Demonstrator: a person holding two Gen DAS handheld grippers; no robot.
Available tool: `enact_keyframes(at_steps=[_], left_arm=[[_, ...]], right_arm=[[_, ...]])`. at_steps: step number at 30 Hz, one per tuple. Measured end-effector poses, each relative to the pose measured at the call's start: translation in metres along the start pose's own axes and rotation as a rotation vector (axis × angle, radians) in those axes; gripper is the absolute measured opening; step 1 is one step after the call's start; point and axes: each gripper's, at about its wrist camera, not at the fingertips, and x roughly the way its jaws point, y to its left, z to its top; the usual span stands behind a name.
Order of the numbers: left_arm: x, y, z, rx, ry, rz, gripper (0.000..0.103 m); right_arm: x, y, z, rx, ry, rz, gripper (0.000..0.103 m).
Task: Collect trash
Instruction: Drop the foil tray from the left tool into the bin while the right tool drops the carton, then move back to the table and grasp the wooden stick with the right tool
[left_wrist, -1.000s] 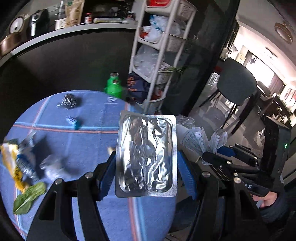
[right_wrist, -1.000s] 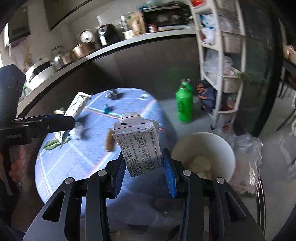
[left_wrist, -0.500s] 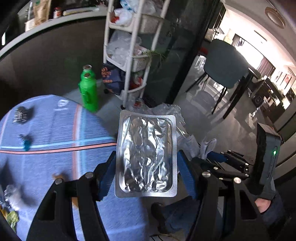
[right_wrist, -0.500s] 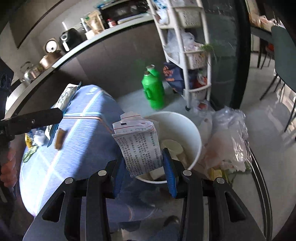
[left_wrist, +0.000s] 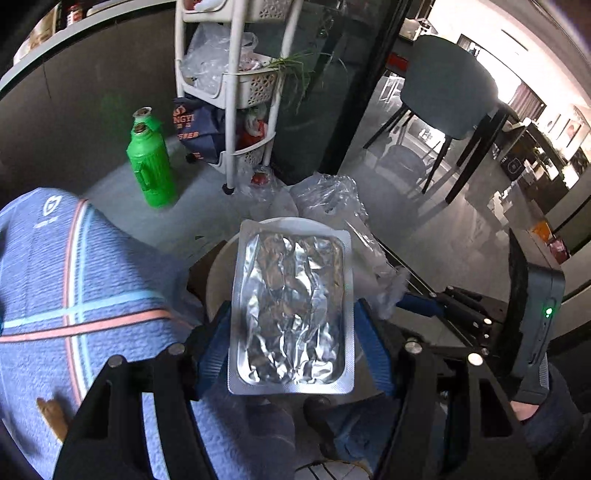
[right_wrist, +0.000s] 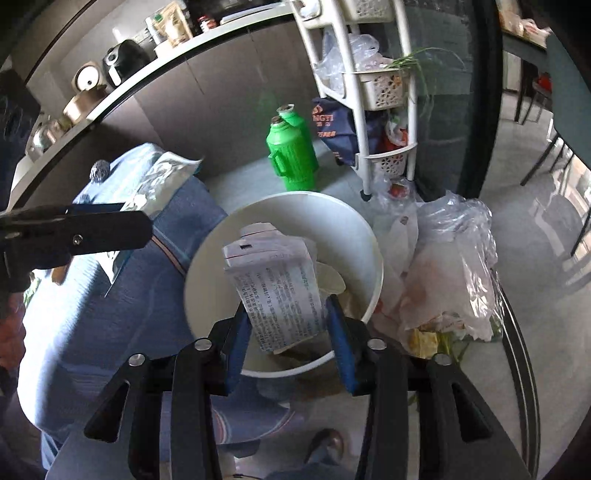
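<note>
Gripped between the blue pads of the left gripper (left_wrist: 291, 343), a silver foil blister pack (left_wrist: 291, 317) is held upright over the near rim of the white waste bin (right_wrist: 207, 266). A folded printed leaflet (right_wrist: 277, 291) is clamped by the right gripper (right_wrist: 288, 325), its fingers closed onto it, above the bin's opening. The bin is flanked by the blue-clothed table (left_wrist: 55, 288) and crumpled plastic bags (right_wrist: 450, 266), with green bottles (right_wrist: 291, 155) behind it.

Grey glossy floor (left_wrist: 424, 229), white shelf cart (left_wrist: 236, 85), dark chair (left_wrist: 450, 99), sunlit far room.
</note>
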Motion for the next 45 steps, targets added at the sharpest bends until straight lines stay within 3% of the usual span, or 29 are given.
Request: enact_keyframes(at_steps=[2,4,8,17,23,26,32,45], left_arm=[[0.001,-0.002,0.002,0.010,-0.017,0.025,0.094],[-0.003,-0.003,0.003,0.021,-0.046,0.033,0.096],[-0.010,-0.001,0.005,0.008,-0.075,0.062,0.099],[-0.031,0.003,0.000,-0.057,-0.093,0.116,0.099],[-0.071,0.002,-0.010,-0.105,-0.153,0.095,0.099],[-0.091,0.000,-0.019,-0.133,-0.159,0.130,0.099],[-0.140,0.002,-0.054,-0.207,-0.201,0.169,0.099],[-0.216,0.044,-0.140,-0.388,-0.246,0.309,0.099]], right_arm=[[-0.003,0.001,-0.002,-0.037,-0.027,-0.026,0.079],[-0.004,0.001,-0.004,-0.061,-0.035,-0.026,0.080],[-0.007,-0.004,-0.008,-0.057,-0.044,-0.029,0.094],[-0.021,0.007,-0.006,-0.061,-0.046,-0.020,0.094],[-0.047,0.025,0.000,-0.070,-0.077,0.004,0.094],[-0.059,0.035,0.002,-0.062,-0.086,0.040,0.094],[-0.080,0.058,0.005,-0.048,-0.096,0.103,0.094],[-0.101,0.148,-0.006,-0.267,-0.108,0.146,0.094]])
